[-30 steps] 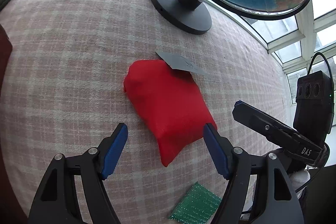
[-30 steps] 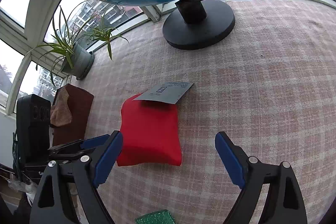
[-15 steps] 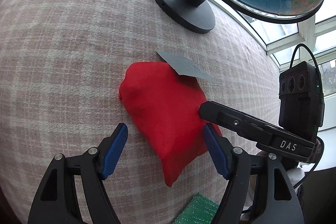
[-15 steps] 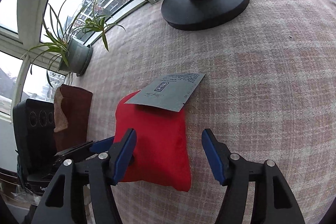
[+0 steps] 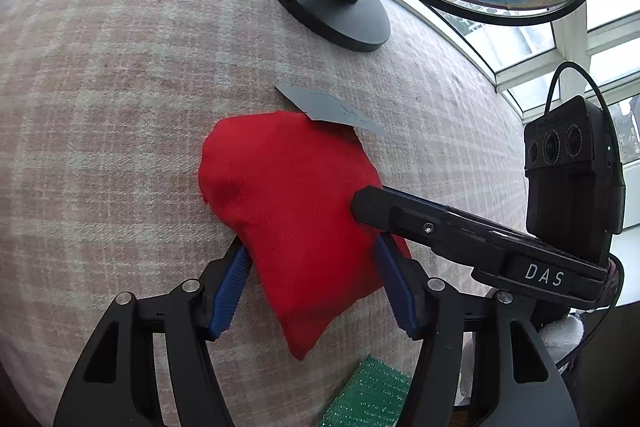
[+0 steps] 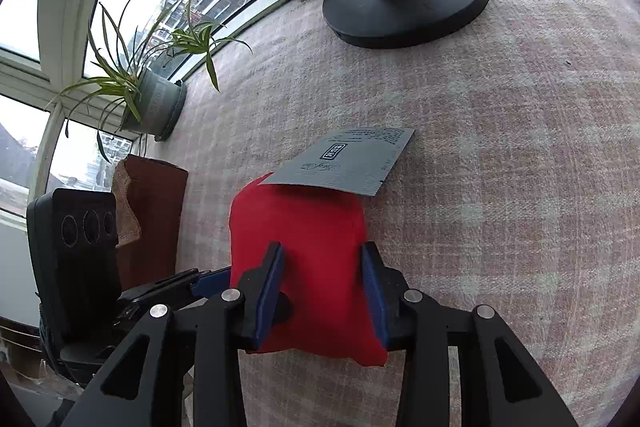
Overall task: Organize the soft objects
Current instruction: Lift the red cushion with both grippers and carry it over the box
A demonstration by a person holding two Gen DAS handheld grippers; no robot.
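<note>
A red fabric pouch (image 5: pixel 288 195) lies on the plaid cloth, with a grey printed packet (image 5: pixel 332 109) resting on its far edge. My left gripper (image 5: pixel 312 251) straddles the pouch's near part; its jaws are closing and both blue pads touch the fabric. From the right, my right gripper (image 6: pixel 322 255) straddles the same pouch (image 6: pixel 304 219), its jaws closing and its pads squeezing the sides inward. One of the right gripper's black fingers (image 5: pixel 440 223) crosses the left wrist view over the pouch. The packet (image 6: pixel 348 163) leans on the pouch's top.
A globe on a black round base (image 5: pixel 328 7) stands behind the pouch. A green sponge (image 5: pixel 368 395) lies near the front edge. At the left are a potted plant (image 6: pixel 152 103) and a brown block (image 6: pixel 152 211). Windows run around the table.
Both grippers have narrowed onto the red pouch. The right one came down and in from the side until its pads pinch the fabric; the pouch has bunched up.
</note>
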